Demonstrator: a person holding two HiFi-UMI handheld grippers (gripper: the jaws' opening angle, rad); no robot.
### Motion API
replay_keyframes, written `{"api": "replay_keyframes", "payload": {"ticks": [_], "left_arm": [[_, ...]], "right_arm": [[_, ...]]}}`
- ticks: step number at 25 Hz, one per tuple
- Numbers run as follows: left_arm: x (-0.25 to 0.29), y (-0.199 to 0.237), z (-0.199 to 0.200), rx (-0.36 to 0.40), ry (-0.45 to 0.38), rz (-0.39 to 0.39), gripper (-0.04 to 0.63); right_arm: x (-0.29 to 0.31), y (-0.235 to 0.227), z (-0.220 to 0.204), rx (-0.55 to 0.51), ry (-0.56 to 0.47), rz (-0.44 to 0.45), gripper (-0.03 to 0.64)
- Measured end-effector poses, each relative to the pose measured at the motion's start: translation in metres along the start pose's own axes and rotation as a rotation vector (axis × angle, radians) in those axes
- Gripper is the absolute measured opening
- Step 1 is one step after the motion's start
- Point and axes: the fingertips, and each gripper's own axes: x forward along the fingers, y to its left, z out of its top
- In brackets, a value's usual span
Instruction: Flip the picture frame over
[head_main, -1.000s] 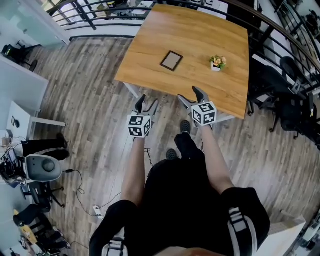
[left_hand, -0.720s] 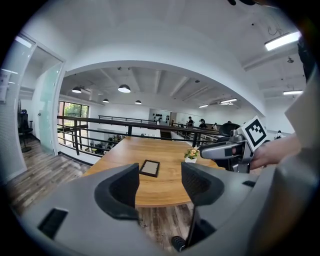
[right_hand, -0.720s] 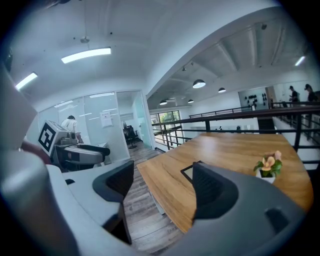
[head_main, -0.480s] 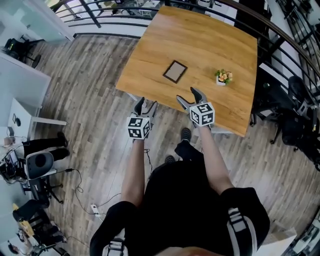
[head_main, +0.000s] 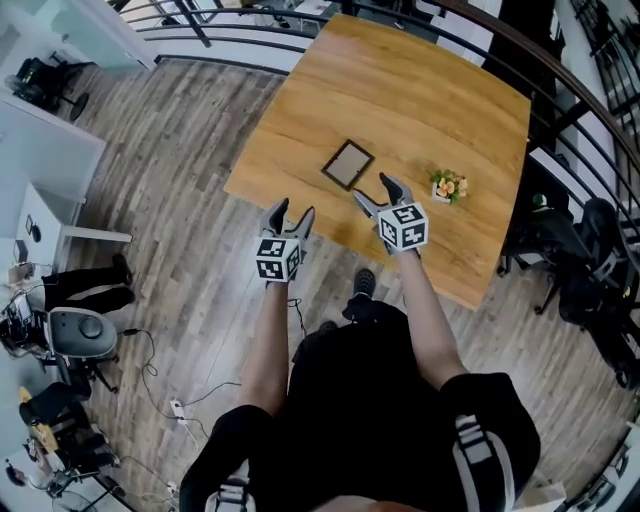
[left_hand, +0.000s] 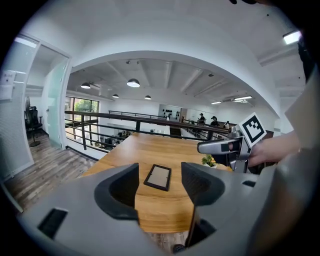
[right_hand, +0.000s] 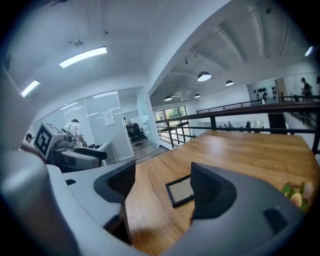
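The picture frame (head_main: 347, 164) is dark-edged with a pale panel and lies flat near the front of the wooden table (head_main: 420, 90). My left gripper (head_main: 287, 217) hovers at the table's near edge, short of the frame, open and empty. In the left gripper view the frame (left_hand: 158, 177) lies ahead between the jaws. My right gripper (head_main: 374, 190) is over the table just right of the frame. It is open, its jaws have just been closing slightly, and nothing is between them. The right gripper view shows the frame (right_hand: 181, 191) ahead on the wood.
A small potted plant (head_main: 449, 186) stands on the table right of the frame, close to the right gripper. A black railing (head_main: 560, 90) runs behind the table. Office chairs (head_main: 590, 260) stand at the right, desks and gear (head_main: 60, 320) at the left.
Both grippers have moved forward to the table. The right one now reaches over the tabletop beside the frame and the left one is at the table's edge.
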Motion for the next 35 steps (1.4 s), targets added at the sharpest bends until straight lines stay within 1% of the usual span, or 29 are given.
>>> {"api": "replay_keyframes", "payload": {"ticks": [6,9,12,15,20,24,30,35], "left_arm": [[0.028,0.009,0.010,-0.020,-0.003,0.052,0.272],[0.038,0.016,0.008,-0.032,0.009,0.074,0.272],[0.048,0.023,0.011,-0.036,0.014,0.079,0.271],[0.062,0.024,0.012,-0.039,0.021,0.067,0.272],[0.092,0.031,0.000,-0.055,0.053,0.042,0.272],[0.117,0.035,-0.014,-0.072,0.103,0.008,0.272],[0.146,0.053,-0.019,-0.070,0.134,-0.032,0.272],[0.167,0.063,-0.038,-0.074,0.181,-0.067,0.270]], "right_arm": [[0.029,-0.021,0.009,-0.033,0.030,0.057,0.341],[0.036,-0.031,0.008,-0.043,0.048,0.068,0.341],[0.046,-0.038,0.014,-0.044,0.045,0.068,0.335],[0.053,-0.043,0.014,-0.030,0.049,0.068,0.330],[0.065,-0.052,-0.001,-0.043,0.090,0.058,0.330],[0.074,-0.067,-0.013,-0.015,0.124,0.030,0.330],[0.097,-0.083,-0.018,0.029,0.123,-0.015,0.328],[0.108,-0.095,-0.034,0.067,0.139,-0.053,0.328]]}}
